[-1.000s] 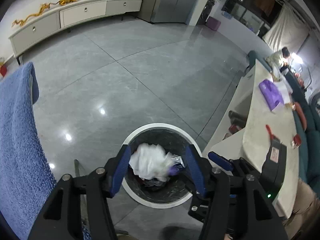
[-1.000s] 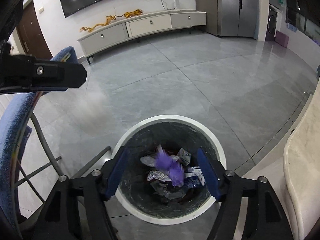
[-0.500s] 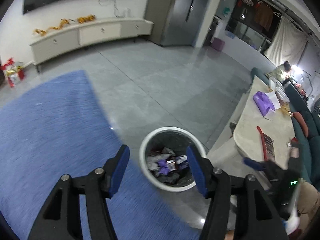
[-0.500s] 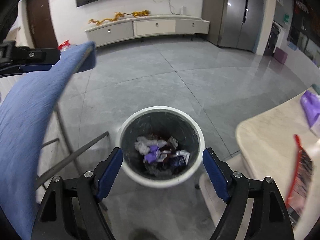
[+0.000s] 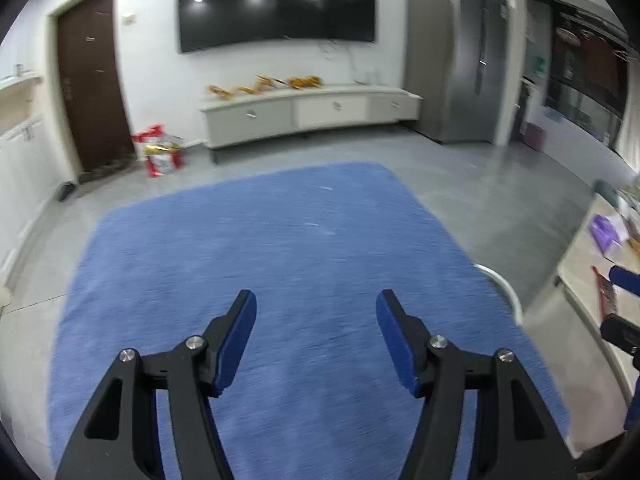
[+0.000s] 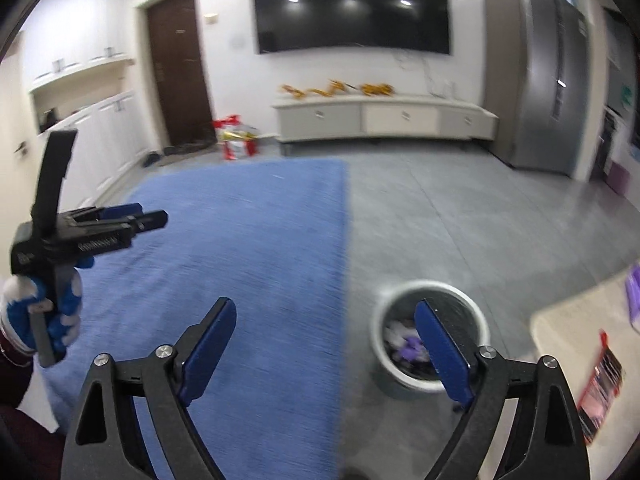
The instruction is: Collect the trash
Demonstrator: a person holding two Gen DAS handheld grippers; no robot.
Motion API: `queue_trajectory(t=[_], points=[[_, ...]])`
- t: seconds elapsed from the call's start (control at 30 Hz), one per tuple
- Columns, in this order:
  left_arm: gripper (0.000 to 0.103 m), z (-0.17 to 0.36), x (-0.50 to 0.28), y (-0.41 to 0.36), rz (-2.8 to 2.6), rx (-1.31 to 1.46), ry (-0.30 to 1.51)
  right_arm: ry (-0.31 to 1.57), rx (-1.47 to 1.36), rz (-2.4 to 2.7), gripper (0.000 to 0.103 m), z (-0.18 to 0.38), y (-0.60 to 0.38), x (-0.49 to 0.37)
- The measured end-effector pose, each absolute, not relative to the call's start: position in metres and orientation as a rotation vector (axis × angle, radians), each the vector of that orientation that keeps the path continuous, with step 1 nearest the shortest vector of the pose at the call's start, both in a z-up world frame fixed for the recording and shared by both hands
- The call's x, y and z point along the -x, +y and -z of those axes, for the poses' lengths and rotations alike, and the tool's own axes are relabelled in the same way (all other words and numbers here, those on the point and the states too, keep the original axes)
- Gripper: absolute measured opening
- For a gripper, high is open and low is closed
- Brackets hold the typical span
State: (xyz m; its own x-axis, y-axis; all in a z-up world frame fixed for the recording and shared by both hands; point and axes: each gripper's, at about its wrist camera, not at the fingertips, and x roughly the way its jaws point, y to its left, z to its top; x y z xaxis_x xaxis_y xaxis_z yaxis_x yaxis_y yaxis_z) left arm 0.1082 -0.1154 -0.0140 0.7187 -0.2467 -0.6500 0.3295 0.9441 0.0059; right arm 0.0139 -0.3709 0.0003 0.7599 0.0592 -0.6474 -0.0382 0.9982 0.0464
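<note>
The round white-rimmed trash bin point(image 6: 404, 378) stands on the grey floor at the lower right of the right wrist view, with crumpled white and purple trash point(image 6: 408, 346) inside. My right gripper point(image 6: 326, 306) hovers high above, jaws opening wide with nothing between them; its right finger overlaps the bin. My left gripper point(image 5: 317, 296) is over a blue cloth surface point(image 5: 280, 248), jaws opening and empty. In the left wrist view only a sliver of the bin's rim point(image 5: 505, 290) shows past the cloth's edge. A gloved hand point(image 6: 60, 320) holds the left gripper point(image 6: 150, 218) at the left.
A beige tabletop point(image 6: 568, 344) at the right carries a red packet point(image 6: 602, 380) and a purple item point(image 5: 604, 232). Against the far wall are a low white cabinet point(image 6: 384, 118), a fridge point(image 6: 552, 80), a dark door point(image 6: 180, 68) and red bags point(image 6: 236, 140).
Both grippers have risen and swung away from the bin, which has shrunk and slid right. The blue cloth now fills the left wrist view. The right jaws have widened.
</note>
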Motion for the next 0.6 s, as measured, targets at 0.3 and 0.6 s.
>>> queue_trajectory(t=[0.3,0.6], points=[[0.066,-0.009,-0.075,-0.028,0.138,-0.092,0.594,0.647,0.067,-0.159,0.097,-0.009,-0.279,-0.046],[0.075,-0.018,-0.058,0.01,0.052,-0.064,0.536,0.568,0.072,-0.099,0.101,-0.016,-0.248,-0.056]])
